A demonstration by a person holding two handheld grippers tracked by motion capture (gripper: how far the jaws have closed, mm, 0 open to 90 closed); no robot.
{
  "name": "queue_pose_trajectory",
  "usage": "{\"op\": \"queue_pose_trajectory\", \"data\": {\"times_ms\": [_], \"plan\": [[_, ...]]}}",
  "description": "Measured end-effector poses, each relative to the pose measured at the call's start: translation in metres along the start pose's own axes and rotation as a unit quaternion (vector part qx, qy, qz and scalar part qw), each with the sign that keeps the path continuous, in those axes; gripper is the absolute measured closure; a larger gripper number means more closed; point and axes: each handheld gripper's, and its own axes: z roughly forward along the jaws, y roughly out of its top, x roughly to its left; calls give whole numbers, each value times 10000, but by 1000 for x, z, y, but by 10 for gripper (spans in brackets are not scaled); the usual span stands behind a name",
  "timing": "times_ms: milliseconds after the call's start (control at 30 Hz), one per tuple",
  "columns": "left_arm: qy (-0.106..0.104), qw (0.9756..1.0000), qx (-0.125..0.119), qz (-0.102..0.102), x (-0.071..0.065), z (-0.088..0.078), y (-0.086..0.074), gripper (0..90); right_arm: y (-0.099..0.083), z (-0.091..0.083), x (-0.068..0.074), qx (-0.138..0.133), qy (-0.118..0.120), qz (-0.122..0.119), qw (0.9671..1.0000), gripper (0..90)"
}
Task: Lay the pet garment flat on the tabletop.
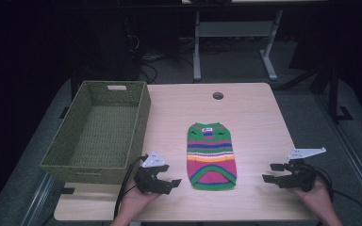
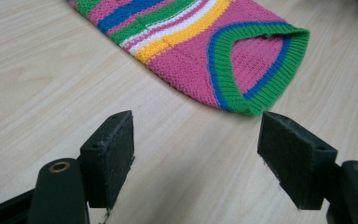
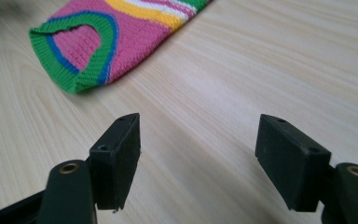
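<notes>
We see a pale wood worktop with a small round hole near its far edge. On the left side of the worktop sits a big green woven basket, and we can see right down to its bottom. In the middle of the worktop lies a little knitted sweater, spread out flat. It has stripes of green, blue, pink, yellow and white, with a white tag at the far end and a green band around the near end. Two hands come in from the near edge, and each one holds a tool. The left tool is just beside the near left corner of the sweater, close to the basket's near corner, and a black cable trails from it. Its jaws are spread wide and hold nothing. In the left gripper view we look past them at the sweater's near end, which lies a bit ahead on the bare wood. The right tool is well apart from the sweater, near the right edge of the worktop. Its jaws are also spread wide and hold nothing. In the right gripper view the sweater's green band lies ahead and to the left.
</notes>
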Motion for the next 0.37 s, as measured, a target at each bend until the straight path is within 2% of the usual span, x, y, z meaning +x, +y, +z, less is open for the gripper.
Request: {"op": "queue_pose_trajectory", "data": {"times_ms": [133,267,333,367], "plan": [[22,10000,-71,-36,-2,-3,-7,260,-9,-6,5,-72,-132,18,9999,296],[-29,9996,-212,-185,-3,-6,-12,257,-16,-11,12,-187,-198,17,9996,280],[-21,9996,-241,-164,-4,-8,-12,257,-23,-15,18,-294,-282,-27,9992,281],[49,9997,-241,-80,-5,-9,-12,253,-26,-17,20,-348,-277,-9,9990,281]]}}
